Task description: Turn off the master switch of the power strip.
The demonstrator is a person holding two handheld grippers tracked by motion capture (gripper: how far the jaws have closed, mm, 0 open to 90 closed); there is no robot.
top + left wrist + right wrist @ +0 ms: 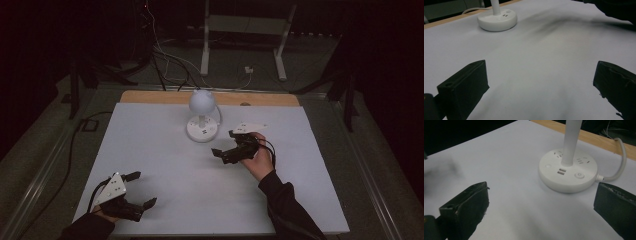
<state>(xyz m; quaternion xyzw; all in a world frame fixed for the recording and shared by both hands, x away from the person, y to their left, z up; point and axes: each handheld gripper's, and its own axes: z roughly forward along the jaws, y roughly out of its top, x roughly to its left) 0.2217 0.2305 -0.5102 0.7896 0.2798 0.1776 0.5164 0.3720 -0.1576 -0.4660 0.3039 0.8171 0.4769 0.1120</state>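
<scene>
Nearby, right gripper (pixel 223 143) faced lamp (pixel 201 120), fingers apart, empty.
Lamp stood at worktop (pixel 150 150) rear; likely rigid, base-heavy, smooth; thin stem (pixel 570 142) looked best hold. Left gripper (pixel 142 190) idle, fingers apart.

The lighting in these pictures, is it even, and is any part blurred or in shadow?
High view: dim, surroundings nearly black, the white table palely lit. Left gripper view: a soft dark shadow crosses the sheet right of the lamp base. Right gripper view: lamp base sharp, the near jaws slightly soft.
</scene>
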